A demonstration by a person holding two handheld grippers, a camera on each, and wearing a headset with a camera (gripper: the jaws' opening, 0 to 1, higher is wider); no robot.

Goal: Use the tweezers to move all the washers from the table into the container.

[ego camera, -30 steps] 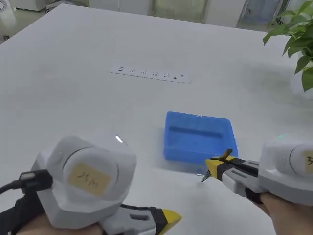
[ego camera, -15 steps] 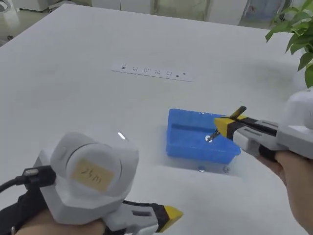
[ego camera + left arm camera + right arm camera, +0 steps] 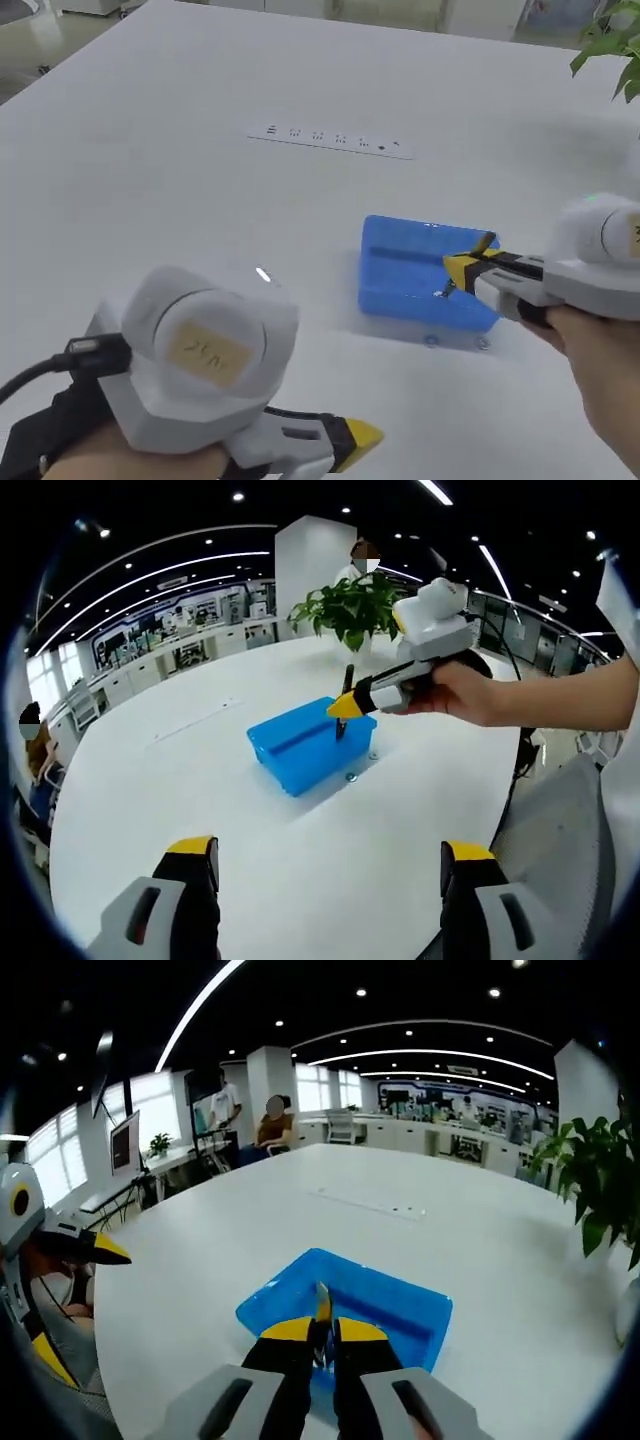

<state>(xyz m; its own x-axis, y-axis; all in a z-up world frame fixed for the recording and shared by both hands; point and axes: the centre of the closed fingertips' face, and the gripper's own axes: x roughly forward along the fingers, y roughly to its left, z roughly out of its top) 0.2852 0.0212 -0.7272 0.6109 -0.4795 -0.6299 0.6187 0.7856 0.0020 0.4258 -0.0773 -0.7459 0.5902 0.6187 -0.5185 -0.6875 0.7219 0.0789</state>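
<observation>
White table (image 3: 200,180) | tweezers (image 3: 322,1302) clamped between right jaws | tips over container (image 3: 400,262)

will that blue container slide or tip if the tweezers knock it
It would probably slide rather than tip: the blue container looks shallow and wide, sitting flat on the smooth white table. It looks like thin plastic, so it is likely light; a nudge from the tweezers in the right gripper could shift it.

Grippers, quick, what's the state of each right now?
Left gripper: open, holding nothing.
Right gripper: shut on the tweezers, above the blue container.
</observation>
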